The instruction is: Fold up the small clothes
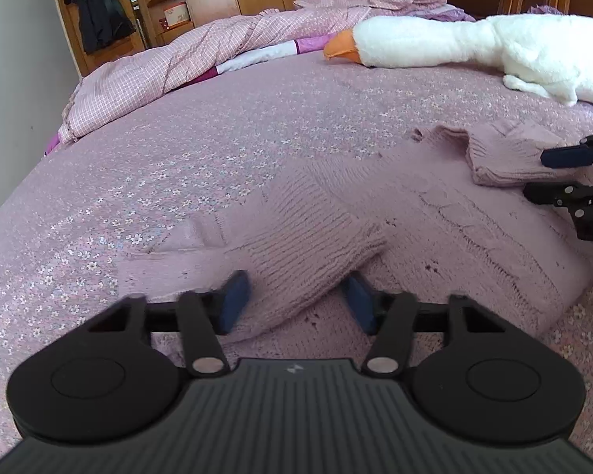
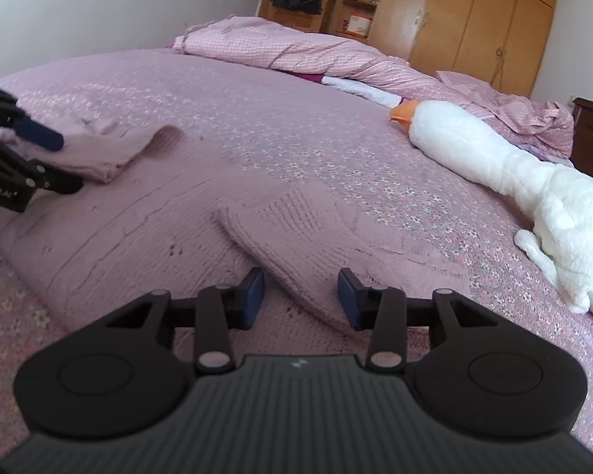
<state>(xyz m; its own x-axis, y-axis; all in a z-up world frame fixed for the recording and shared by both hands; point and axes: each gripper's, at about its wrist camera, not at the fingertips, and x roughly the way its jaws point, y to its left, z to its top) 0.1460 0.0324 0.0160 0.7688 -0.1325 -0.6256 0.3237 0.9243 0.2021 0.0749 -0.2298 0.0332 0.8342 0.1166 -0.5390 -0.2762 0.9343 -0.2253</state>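
Note:
A small pink knit sweater (image 1: 474,229) lies flat on the bed, and it also shows in the right wrist view (image 2: 138,213). My left gripper (image 1: 296,296) is open, its blue pads on either side of the left sleeve cuff (image 1: 304,237). My right gripper (image 2: 300,296) is open around the right sleeve cuff (image 2: 296,233). Each gripper shows at the edge of the other's view: the right gripper (image 1: 573,173) at the right edge of the left wrist view, the left gripper (image 2: 27,158) at the left edge of the right wrist view.
The pink flowered bedspread (image 1: 178,166) covers the bed. A white plush goose (image 1: 474,43) lies at the far right, also in the right wrist view (image 2: 494,158). A rumpled checked duvet (image 1: 170,71) lies along the far side. Wooden wardrobes (image 2: 474,12) stand behind.

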